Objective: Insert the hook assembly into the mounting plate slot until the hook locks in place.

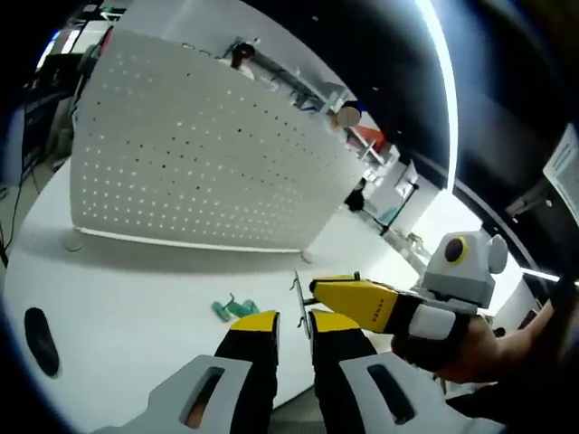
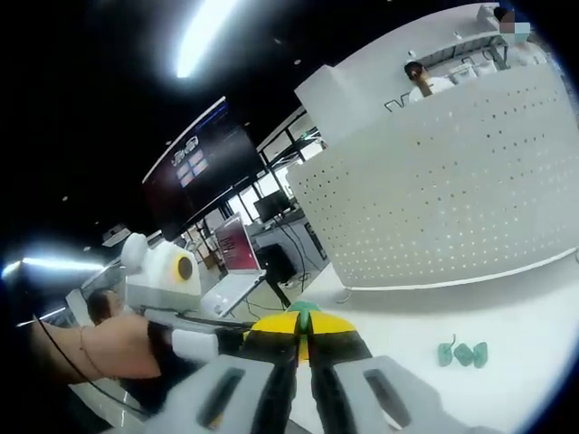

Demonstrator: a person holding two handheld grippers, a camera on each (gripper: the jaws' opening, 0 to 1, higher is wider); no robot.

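Left gripper view is taken up by a white pegboard [image 1: 194,154], standing upright on a white table [image 1: 118,289]. In front of the pegboard's lower edge, a small cluster of green hooks [image 1: 237,309] is seen lying on the table. The left gripper [image 1: 291,327] is held nearer than those hooks, its yellow-tipped jaws set a narrow gap apart with nothing seen between them. The right gripper [image 1: 312,287] is seen entering beside the left gripper's jaws, held in a hand [image 1: 479,348]; a thin metal hook piece [image 1: 299,291] is seen at its tip, though the grip itself cannot be made out there.

In the right gripper view, the right gripper [image 2: 306,333] is shown with its jaws pressed almost together on a small green piece [image 2: 304,312] at their tips. The pegboard [image 2: 443,199] stands beyond, and the green hooks [image 2: 463,353] lie on the table [image 2: 534,316] in front of the pegboard's base, well apart from the jaws. The left gripper's white body [image 2: 163,271] and a hand [image 2: 99,348] are seen away from the pegboard.
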